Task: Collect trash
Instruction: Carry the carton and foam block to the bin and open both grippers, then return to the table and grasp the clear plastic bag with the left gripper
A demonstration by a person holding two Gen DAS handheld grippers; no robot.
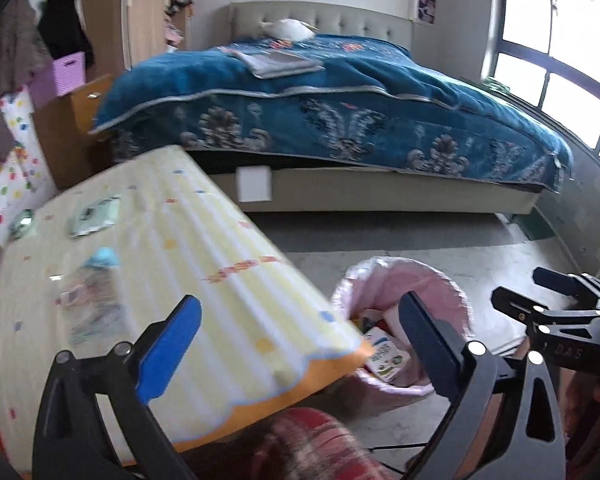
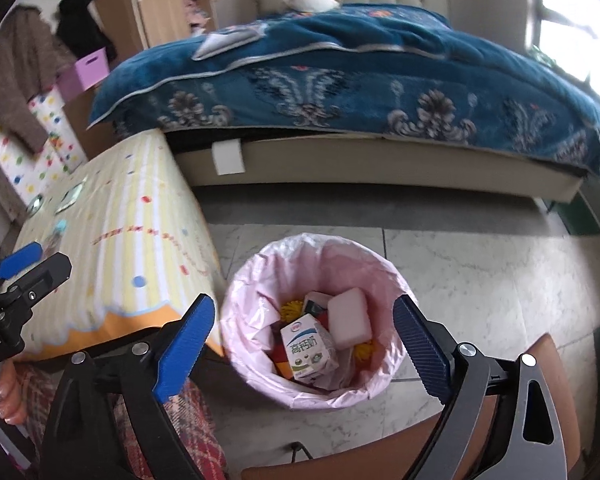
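A bin with a pink liner [image 2: 260, 276] stands on the floor beside the table; it also shows in the left wrist view [image 1: 444, 292]. Inside lie a milk carton [image 2: 306, 346], a pink sponge [image 2: 350, 318] and other scraps. My right gripper [image 2: 304, 348] is open and empty, above the bin. My left gripper [image 1: 300, 344] is open and empty, over the table's near corner. On the table [image 1: 228, 292] lie a clear plastic bottle with a blue cap [image 1: 94, 292] and two crumpled wrappers [image 1: 94, 216]. The right gripper also shows in the left wrist view [image 1: 556, 292].
A bed with a blue blanket [image 2: 360, 72] fills the back. A brown stool [image 2: 420, 440] sits by the bin. A red plaid cloth [image 1: 312, 444] lies under the grippers. Clothes and a purple box [image 2: 90, 68] stand at far left. Marble floor lies around the bin.
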